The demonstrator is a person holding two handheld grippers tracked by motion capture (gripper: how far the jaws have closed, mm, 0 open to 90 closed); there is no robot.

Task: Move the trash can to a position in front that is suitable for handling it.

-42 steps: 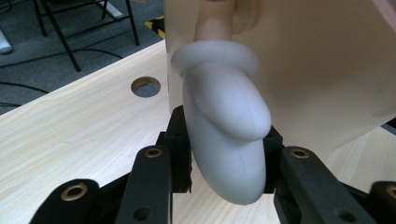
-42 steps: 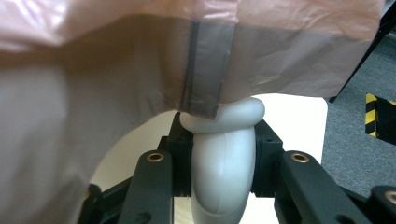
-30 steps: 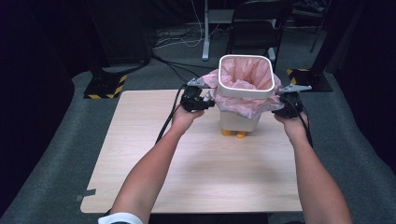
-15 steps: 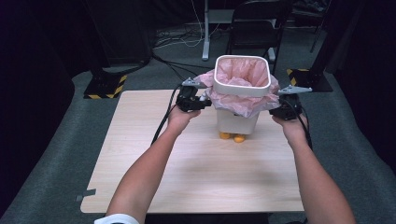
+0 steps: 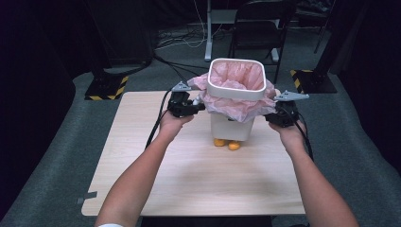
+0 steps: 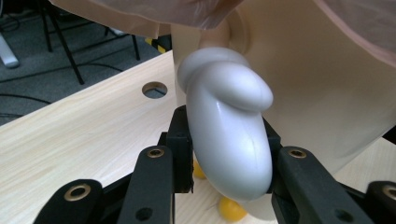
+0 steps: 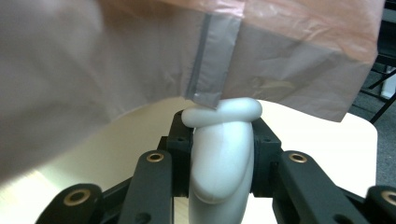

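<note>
We hold the white bin (image 5: 231,125) between both grippers: left gripper (image 6: 224,161) clamps its left handle (image 6: 226,140), right gripper (image 7: 223,154) clamps the right handle (image 7: 222,154).

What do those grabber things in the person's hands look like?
Both are black. The left tongs and right tongs each have two chunky black jaws with brass-coloured rivets. A grey three-cornered plate sits on top of each, and black cables trail back along the bare forearms. A white sleeve edge peeks in.
</note>
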